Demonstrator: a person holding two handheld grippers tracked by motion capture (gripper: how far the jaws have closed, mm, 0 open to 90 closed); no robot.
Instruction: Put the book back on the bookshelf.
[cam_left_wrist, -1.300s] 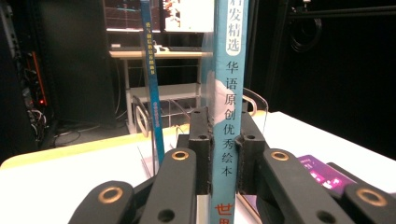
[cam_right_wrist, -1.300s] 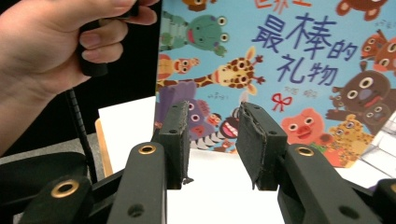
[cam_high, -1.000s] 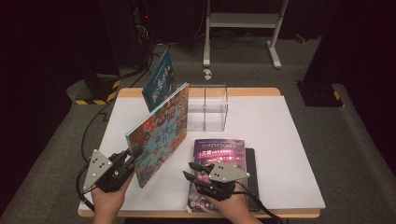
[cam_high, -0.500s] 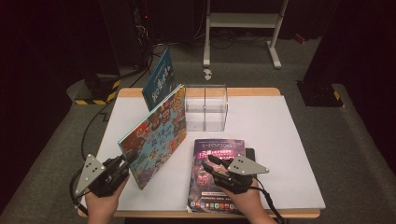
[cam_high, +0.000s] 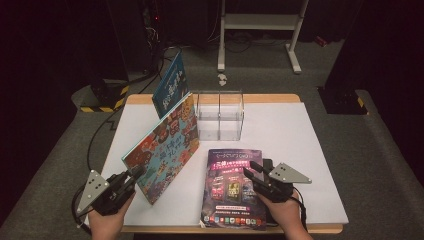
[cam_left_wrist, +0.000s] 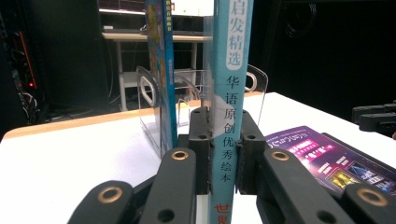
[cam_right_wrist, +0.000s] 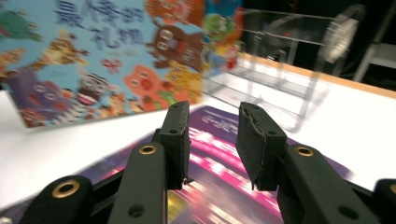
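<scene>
Left gripper (cam_high: 134, 175): seen at the table's near left corner in the high view; its jaws are pinched on the spine of the picture book (cam_high: 162, 145) (spine text is readable between the pads in the left gripper view (cam_left_wrist: 228, 140)).
Picture book: held tilted, its near corner in the left gripper, its cartoon cover turned toward the table's middle; its far edge is reached up beside the clear rack (cam_high: 220, 115).
Blue book (cam_high: 170, 85): stood on edge just behind the picture book, at the rack's left.
Right gripper (cam_high: 254, 172): held low over the purple magazine (cam_high: 232, 187); its jaws are parted with nothing between them (a plain gap is seen in the right gripper view (cam_right_wrist: 212, 140)).
Purple magazine: laid flat on the white table (cam_high: 300, 150), near edge, right of centre.
Clear rack: stood at the table's far middle.
</scene>
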